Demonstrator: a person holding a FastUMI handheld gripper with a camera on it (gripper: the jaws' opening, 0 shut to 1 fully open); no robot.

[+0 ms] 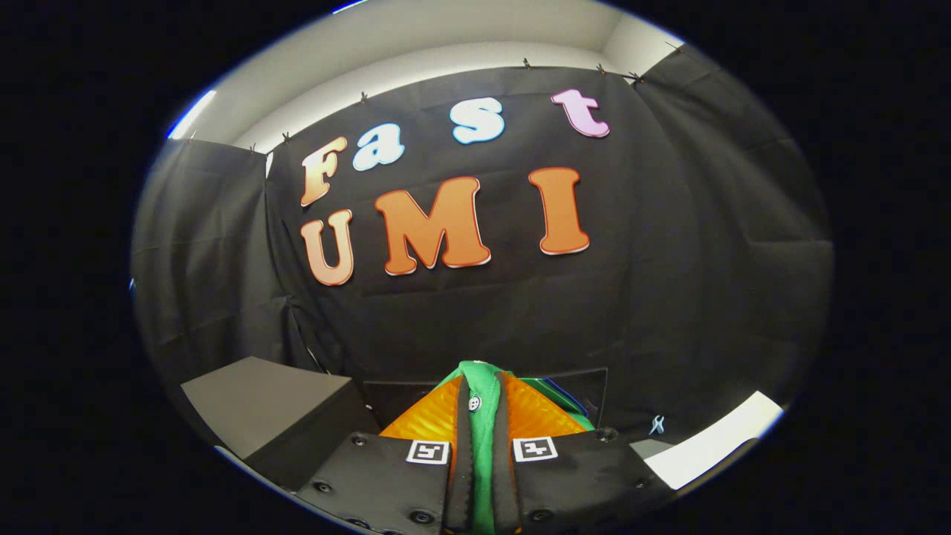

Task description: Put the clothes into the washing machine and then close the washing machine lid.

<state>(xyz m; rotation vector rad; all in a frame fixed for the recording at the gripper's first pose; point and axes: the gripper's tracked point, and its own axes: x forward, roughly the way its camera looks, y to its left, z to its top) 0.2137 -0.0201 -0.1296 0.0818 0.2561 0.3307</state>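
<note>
1. Gripper point(481, 416): both orange ribbed fingers point(427, 420) drawn in close, with only a narrow gap left between them. Each finger carries a black-and-white square marker at its base, set on the black body.

2. Green garment point(481, 438): pinched in that gap, pressed from both sides. The cloth runs as a thin strip down the full length of the fingers and bunches up past the tips. A small white button point(474, 403) sits on the strip, near the left finger's inner black pad.

3. Just beyond the right finger, more green cloth pokes out, with a blue edge (same garment or another piece, cannot tell).

4. Grey box point(260, 405): off to the left of the fingers, flat top, dark side face.

5. White flat surface point(709, 442): to the right of the fingers, only a corner of it seen.

6. Dark rectangular frame point(594, 386) right behind the fingertips, low against the booth's black cloth wall point(669, 297). What it belongs to is not clear.

7. Pale ceiling point(446, 37) above the cloth.
</note>
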